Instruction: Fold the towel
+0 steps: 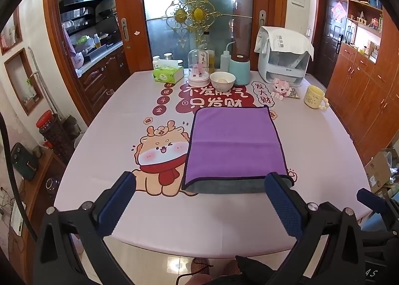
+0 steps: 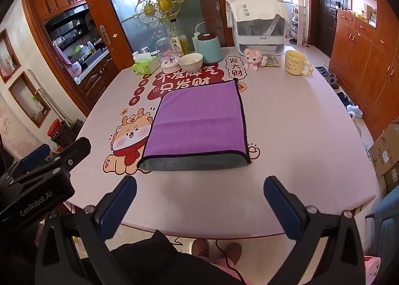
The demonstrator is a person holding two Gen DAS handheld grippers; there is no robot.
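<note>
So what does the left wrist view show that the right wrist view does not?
Only the left wrist view shows the red-lidded dark jar on the floor at the left, and a pale egg inside the white bowl.

Only the right wrist view shows the body of the other black device, printed GenRobot.AI, and slippers by the wooden cabinets.

Both show the folded purple towel with its grey underside, flat on the pink table, the yellow mug, and an open claw that holds nothing.
</note>
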